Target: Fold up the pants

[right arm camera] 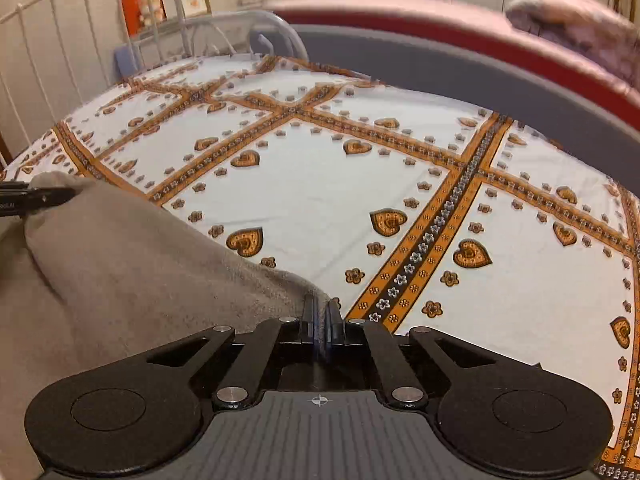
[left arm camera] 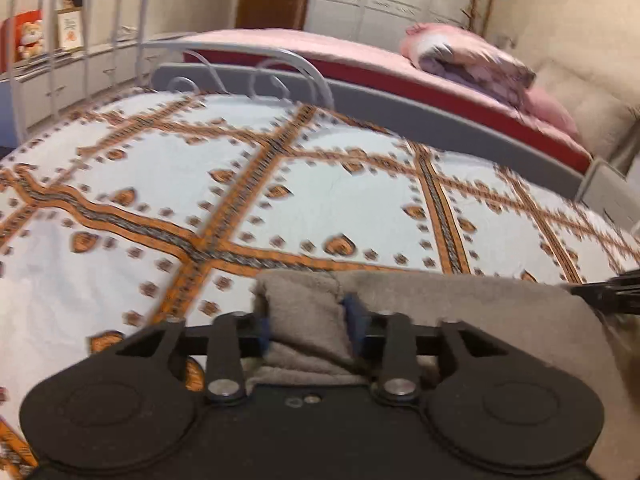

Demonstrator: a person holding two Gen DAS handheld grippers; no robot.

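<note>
The left gripper (left arm camera: 306,326) pinches a thick bunch of the grey pants (left arm camera: 460,304), low in the frame. The right gripper (right arm camera: 322,326) is closed on their edge. Both should lift together, evenly, over the patterned bedspread (right arm camera: 320,200).

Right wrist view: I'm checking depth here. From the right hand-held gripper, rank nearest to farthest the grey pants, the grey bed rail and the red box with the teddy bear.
1. Grey pants, pinched at the right hand-held gripper, spreading left.
2. Grey bed rail, across the patterned bedspread.
3. Red box with the teddy bear, upper left, behind the white bars.
</note>
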